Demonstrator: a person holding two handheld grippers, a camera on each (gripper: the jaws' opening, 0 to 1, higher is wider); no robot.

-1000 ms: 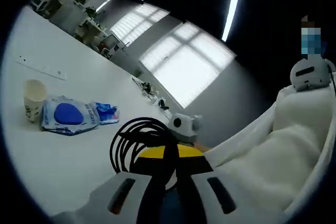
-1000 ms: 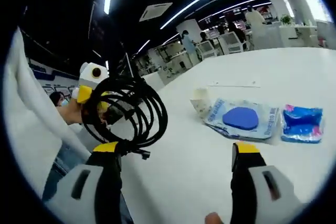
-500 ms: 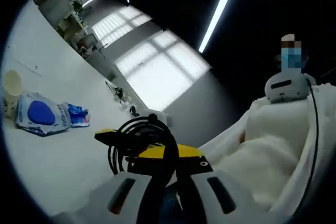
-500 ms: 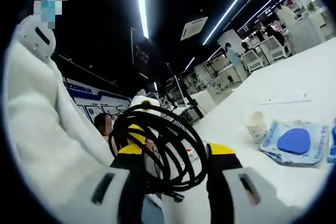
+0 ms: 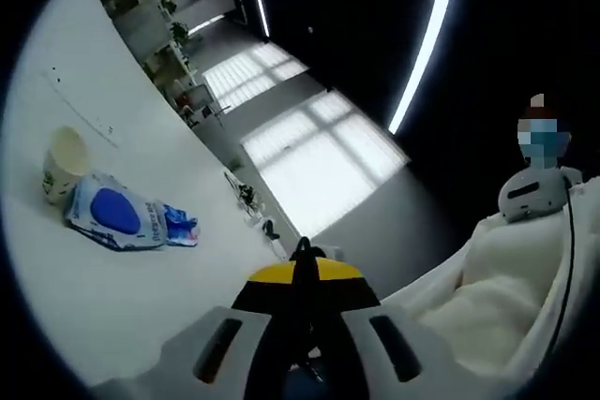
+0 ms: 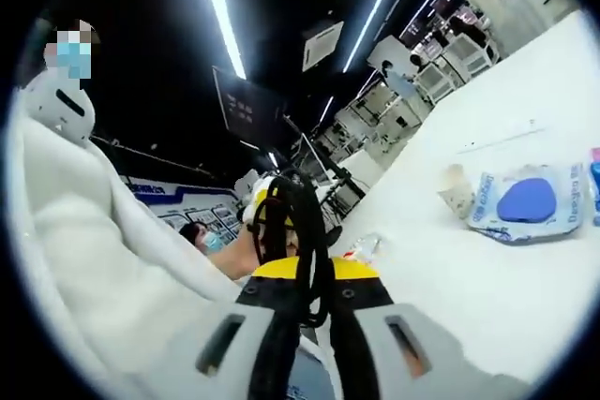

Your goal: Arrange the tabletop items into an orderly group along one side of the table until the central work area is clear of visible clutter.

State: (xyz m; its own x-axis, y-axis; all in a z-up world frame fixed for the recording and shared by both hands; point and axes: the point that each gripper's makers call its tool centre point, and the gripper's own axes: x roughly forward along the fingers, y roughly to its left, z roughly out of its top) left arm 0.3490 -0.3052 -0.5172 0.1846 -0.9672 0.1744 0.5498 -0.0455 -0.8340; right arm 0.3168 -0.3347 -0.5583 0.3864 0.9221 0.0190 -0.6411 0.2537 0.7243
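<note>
A coil of black cable (image 6: 298,231) stands edge-on in the right gripper view, with my right gripper (image 6: 312,274) shut on it. Behind the coil shows the yellow-tipped left gripper (image 6: 262,199). In the left gripper view my left gripper (image 5: 302,274) is shut, with a short black piece of the cable (image 5: 302,250) poking up between its tips. On the white table (image 5: 94,297) lie a paper cup (image 5: 64,161), a blue-and-white pouch (image 5: 114,214) and a small blue packet (image 5: 180,229) in a row. The cup (image 6: 457,189) and pouch (image 6: 525,203) also lie far right in the right gripper view.
A white power strip (image 6: 497,138) lies on the table beyond the cup. A small clear item (image 6: 361,248) sits near the table edge (image 6: 487,288). The person's white sleeve (image 5: 506,278) is at the right; desks and people stand far behind.
The right gripper's jaws have shut on the cable coil, which has turned edge-on. In the left gripper view the coil's loops have dropped from sight, leaving a short black tip. Both views shifted.
</note>
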